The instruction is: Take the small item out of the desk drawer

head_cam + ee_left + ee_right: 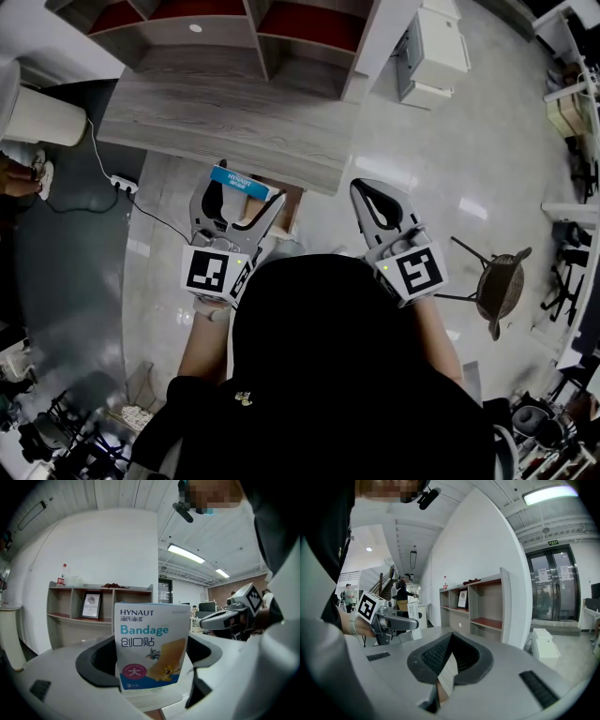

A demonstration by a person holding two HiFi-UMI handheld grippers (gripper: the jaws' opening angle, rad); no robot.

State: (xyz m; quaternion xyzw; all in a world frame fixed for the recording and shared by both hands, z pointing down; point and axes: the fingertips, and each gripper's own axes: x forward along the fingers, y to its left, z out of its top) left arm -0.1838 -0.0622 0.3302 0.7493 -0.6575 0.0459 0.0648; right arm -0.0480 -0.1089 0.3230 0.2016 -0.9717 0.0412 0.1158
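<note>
Past the worktop [234, 122] front edge, left gripper [246, 193] jaws clamp the bandage box [152, 644], right gripper [366, 190] closed empty; hold squeeze, lift clear.

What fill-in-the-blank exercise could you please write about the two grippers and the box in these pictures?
1. Of the left gripper and right gripper, the ____ one holds the white and blue cardboard bandage box.
2. The right gripper's jaws are ____, with nothing between them.
3. The box's large teal word reads ____.
Missing words: left; shut; Bandage.
</note>
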